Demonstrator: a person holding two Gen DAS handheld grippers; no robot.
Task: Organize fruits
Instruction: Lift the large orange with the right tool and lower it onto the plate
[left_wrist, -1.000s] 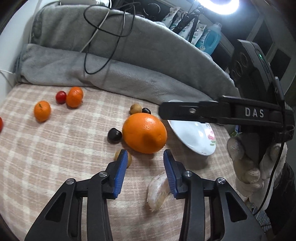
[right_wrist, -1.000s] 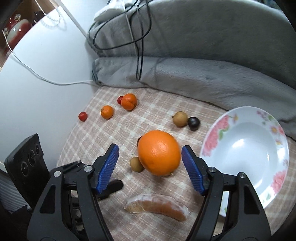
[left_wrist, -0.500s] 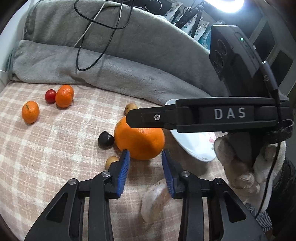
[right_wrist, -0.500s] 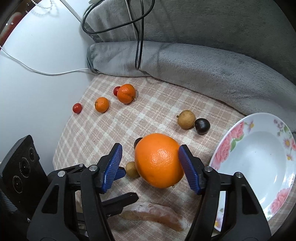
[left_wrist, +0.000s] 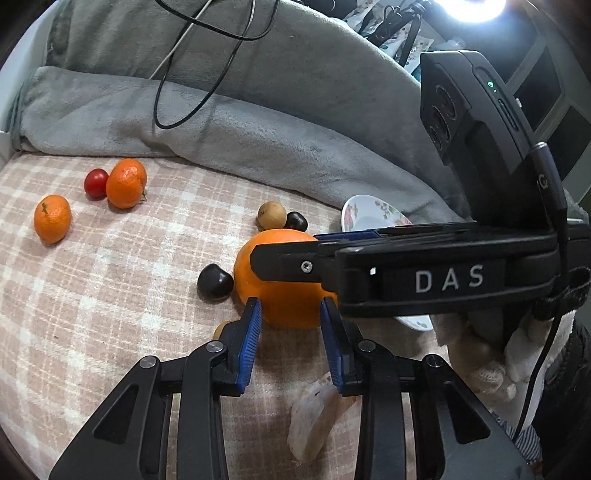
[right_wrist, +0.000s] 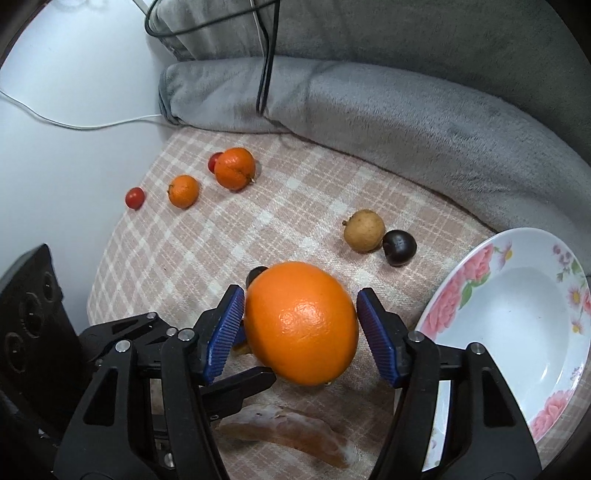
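**Big orange in my right-hand jaws, "DAS" on the tool's side**

The only writing I can read is "DAS", white capitals on the black flank of my right gripper, which crosses the left camera's view at 3 o'clock. A small green light glows on the black module above it.

My right gripper is closed around the large orange, with a blue ribbed pad against each flank, as far as I can tell. My left gripper stands narrow with nothing between its pads. The orange sits just beyond its tips, at 12 o'clock from them. My gloved hand shows at 4 o'clock in that view.

The surface is a pink-and-cream checked cloth. In the right camera's view:

- **At 10 o'clock from the orange:** two mandarins and a cherry tomato.
- **At 1 o'clock:** a tan fruit touching a dark round one.
- **At 3 o'clock:** a white plate with pink flowers on its rim.
- **At 6 o'clock:** a peeled citrus segment.

A rolled grey fleece blanket borders the cloth at 12 o'clock, with black cables draped over it. A white wall with a thin white cord stands at 9 o'clock. A bright ring light shines at 1 o'clock in the left view.
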